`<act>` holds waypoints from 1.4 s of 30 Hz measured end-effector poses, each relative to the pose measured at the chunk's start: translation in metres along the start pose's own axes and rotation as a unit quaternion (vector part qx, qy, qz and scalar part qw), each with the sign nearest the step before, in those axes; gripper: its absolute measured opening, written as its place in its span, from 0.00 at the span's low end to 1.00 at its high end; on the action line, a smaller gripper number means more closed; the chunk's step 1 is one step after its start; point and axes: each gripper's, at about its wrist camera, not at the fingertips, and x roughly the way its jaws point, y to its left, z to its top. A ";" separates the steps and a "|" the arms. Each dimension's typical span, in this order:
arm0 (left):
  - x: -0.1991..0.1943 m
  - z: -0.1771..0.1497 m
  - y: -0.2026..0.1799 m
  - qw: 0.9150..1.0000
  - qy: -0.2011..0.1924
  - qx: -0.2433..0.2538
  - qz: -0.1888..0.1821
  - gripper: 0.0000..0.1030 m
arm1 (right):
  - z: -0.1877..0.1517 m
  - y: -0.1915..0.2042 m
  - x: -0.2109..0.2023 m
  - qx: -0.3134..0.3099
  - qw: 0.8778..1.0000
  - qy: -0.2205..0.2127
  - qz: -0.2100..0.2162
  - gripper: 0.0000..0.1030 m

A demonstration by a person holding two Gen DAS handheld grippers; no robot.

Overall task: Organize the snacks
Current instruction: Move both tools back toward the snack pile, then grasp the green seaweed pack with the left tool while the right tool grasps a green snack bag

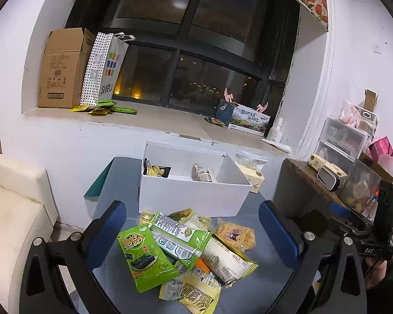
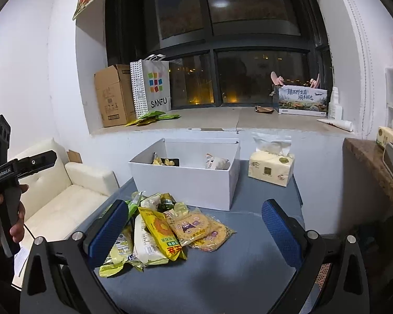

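Hovering wide-jawed, left gripper (image 1: 192,231) frames the snack pile (image 1: 186,251) — nothing held; right gripper (image 2: 194,227), equally spread, has the pile toward its left finger (image 2: 110,229).

One white box (image 2: 182,183) stands on the grey table (image 2: 249,261), and two snack packets lie inside it: a dark one with yellow chips (image 2: 165,161) and a pale one (image 2: 217,162). In front of the box sits one heap of snack packets (image 1: 186,251); roughly ten show, though overlap prevents an exact count. One tissue pack (image 2: 271,167) rests beside the box. On the window ledge (image 2: 209,120) stand one cardboard carton (image 2: 112,95), one paper shopping bag (image 2: 152,86), one printed box (image 2: 302,100) and one white bottle (image 2: 335,104), plus several green sachets (image 2: 154,117), number unclear. Two grippers appear, the left gripper (image 1: 191,225) and right gripper (image 2: 194,222), each with two blue-padded fingers.
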 end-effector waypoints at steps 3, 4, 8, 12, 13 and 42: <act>-0.002 -0.001 0.002 1.000 -0.002 -0.002 -0.002 1.00 | 0.000 0.010 0.007 -0.016 1.000 0.010 0.010 1.00; -0.004 -0.002 0.003 1.000 -0.005 -0.005 -0.002 1.00 | -0.001 0.014 0.010 -0.026 0.999 0.016 0.011 1.00; -0.008 -0.001 0.009 1.000 -0.009 -0.011 -0.001 1.00 | 0.002 0.030 0.023 -0.053 0.998 0.029 0.026 1.00; -0.009 -0.001 0.019 1.000 -0.010 -0.027 0.002 1.00 | 0.003 0.049 0.044 -0.085 0.993 0.053 0.058 1.00; -0.009 -0.001 0.022 0.999 -0.009 -0.033 0.005 1.00 | 0.003 0.053 0.051 -0.092 0.992 0.062 0.061 1.00; -0.001 -0.030 0.088 0.988 0.006 -0.146 0.043 1.00 | -0.054 0.195 0.265 -0.412 0.865 0.285 -0.027 0.63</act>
